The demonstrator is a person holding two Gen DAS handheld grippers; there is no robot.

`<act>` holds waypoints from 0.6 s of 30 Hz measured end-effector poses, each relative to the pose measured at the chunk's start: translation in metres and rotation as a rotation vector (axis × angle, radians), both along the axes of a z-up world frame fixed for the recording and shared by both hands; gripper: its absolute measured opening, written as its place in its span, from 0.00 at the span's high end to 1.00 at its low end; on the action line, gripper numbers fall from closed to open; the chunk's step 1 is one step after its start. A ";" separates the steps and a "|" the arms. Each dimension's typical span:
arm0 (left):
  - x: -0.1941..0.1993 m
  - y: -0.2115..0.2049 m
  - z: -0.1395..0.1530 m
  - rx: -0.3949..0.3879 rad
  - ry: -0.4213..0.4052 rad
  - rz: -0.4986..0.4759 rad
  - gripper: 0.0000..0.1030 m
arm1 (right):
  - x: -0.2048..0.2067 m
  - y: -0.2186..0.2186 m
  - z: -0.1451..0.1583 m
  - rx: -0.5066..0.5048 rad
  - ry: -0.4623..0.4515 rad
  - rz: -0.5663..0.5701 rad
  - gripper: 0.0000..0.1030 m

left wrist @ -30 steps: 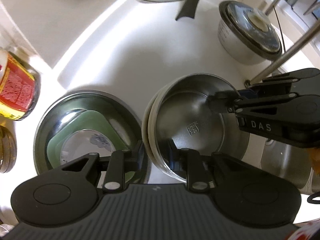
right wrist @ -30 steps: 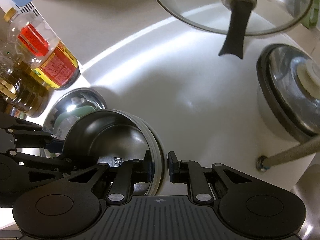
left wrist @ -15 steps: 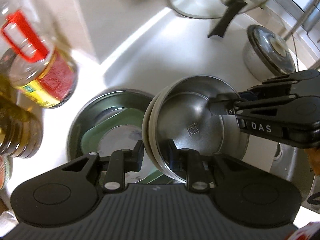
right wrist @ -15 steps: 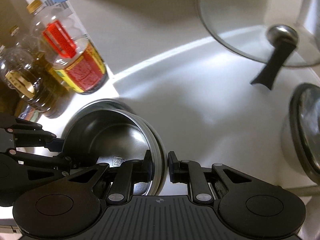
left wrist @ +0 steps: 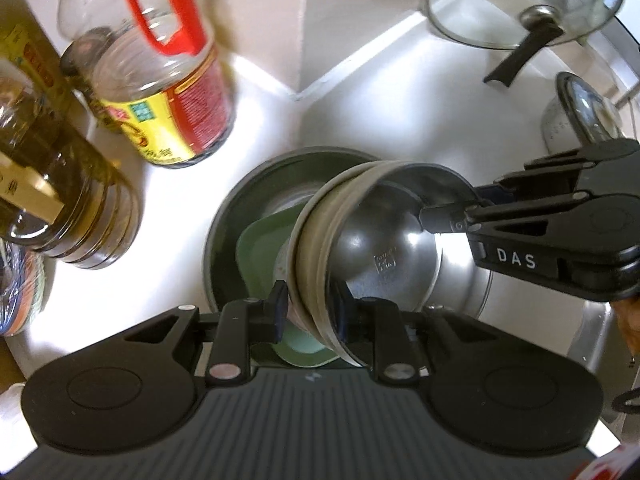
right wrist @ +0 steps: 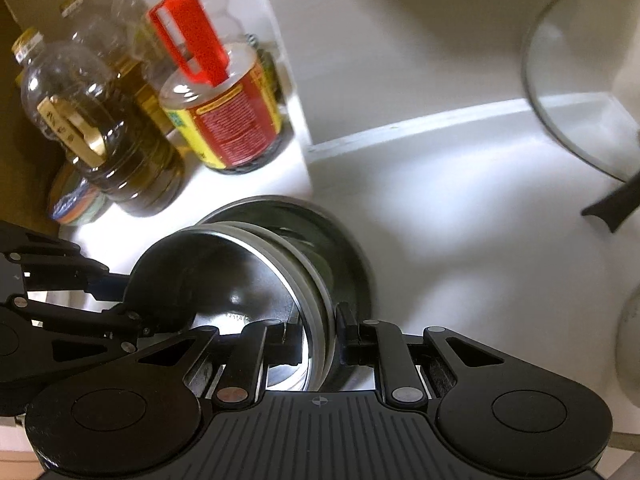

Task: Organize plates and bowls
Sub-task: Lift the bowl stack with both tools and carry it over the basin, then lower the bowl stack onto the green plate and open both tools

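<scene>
Left wrist camera shows my left gripper (left wrist: 308, 312) pinching the near rim of a stack of steel bowls (left wrist: 384, 256), one finger inside and one outside. My right gripper (left wrist: 444, 216) comes in from the right and pinches the far rim of the same stack. I hold the stack up in the air with both, tipped a little.

Right under the stack sits a big dark metal bowl (left wrist: 224, 240) on the white counter (left wrist: 360, 120), near the corner where the wall juts out. A green square plate (left wrist: 256, 248) lies inside that big bowl.

Right wrist camera shows the same thing from the other side: my right gripper (right wrist: 320, 336) squeezes the rim, and the stack of steel bowls (right wrist: 224, 280) hangs over the big dark metal bowl (right wrist: 344, 248).

Oil bottles stand close by at the left edge of the counter. The one with the red handle (left wrist: 168, 92) is nearest.

I think I am in the carrying step, bringing the stack to nest it in the big bowl. Next I should level the stack, lower it slowly onto the green plate, and then let go with both grippers. I must keep clear of the bottles.
</scene>
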State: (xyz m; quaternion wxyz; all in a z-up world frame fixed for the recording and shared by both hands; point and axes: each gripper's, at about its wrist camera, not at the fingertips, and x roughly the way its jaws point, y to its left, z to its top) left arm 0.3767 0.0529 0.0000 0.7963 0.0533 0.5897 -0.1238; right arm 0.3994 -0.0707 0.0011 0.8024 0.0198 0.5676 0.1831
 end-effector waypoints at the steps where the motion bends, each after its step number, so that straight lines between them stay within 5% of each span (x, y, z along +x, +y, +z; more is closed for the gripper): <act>1: 0.002 0.003 -0.002 -0.010 0.012 0.010 0.80 | 0.002 0.003 -0.003 -0.003 0.005 0.006 0.84; 18: 0.013 0.022 -0.019 -0.061 0.071 0.045 0.80 | 0.019 0.018 -0.024 -0.028 0.091 0.044 0.84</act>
